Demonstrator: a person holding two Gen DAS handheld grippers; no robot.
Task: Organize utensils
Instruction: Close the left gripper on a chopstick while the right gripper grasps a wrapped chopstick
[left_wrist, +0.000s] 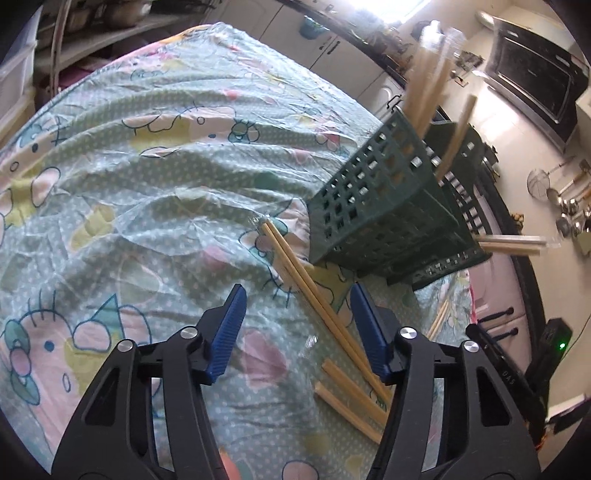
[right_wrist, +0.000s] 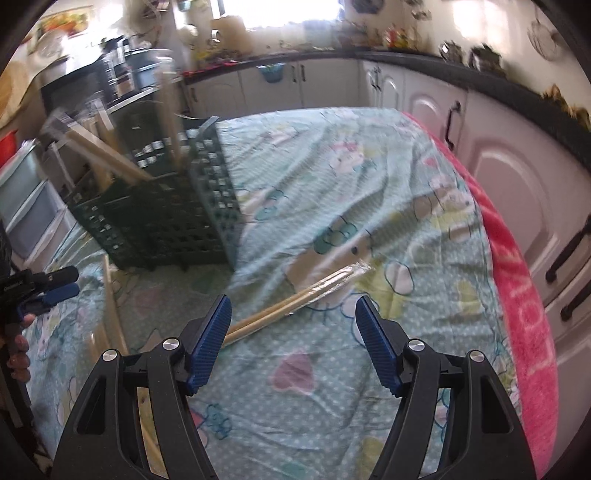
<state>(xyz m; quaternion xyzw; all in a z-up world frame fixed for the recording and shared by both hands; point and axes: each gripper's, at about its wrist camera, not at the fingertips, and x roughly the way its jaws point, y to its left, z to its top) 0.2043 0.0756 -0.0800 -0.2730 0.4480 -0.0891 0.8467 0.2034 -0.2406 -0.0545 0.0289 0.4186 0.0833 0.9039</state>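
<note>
Both claws spread wide, holding nothing. Left claw (left_wrist: 297, 328) hovers over the cloth-covered desk (left_wrist: 147, 184) with a wrapped chopstick pair (left_wrist: 314, 295) running between its fingers from 11 to 5 o'clock; more loose chopsticks (left_wrist: 347, 402) lie just beside it at 5 o'clock. Green slotted utensil basket (left_wrist: 384, 206) stands at 1 o'clock, several chopstick packs (left_wrist: 432, 85) already upright in it. Right claw (right_wrist: 293, 328) hangs above another wrapped chopstick pair (right_wrist: 295, 302), which points to 2 o'clock; basket (right_wrist: 177, 214) at 10 o'clock in that view, left claw (right_wrist: 55, 291) visible at 9 o'clock. Step looks like mid-collection: some sticks binned, several not yet. Next move likely: lower a claw, close across the pair, lift, carry to the basket, drop in upright.
</note>
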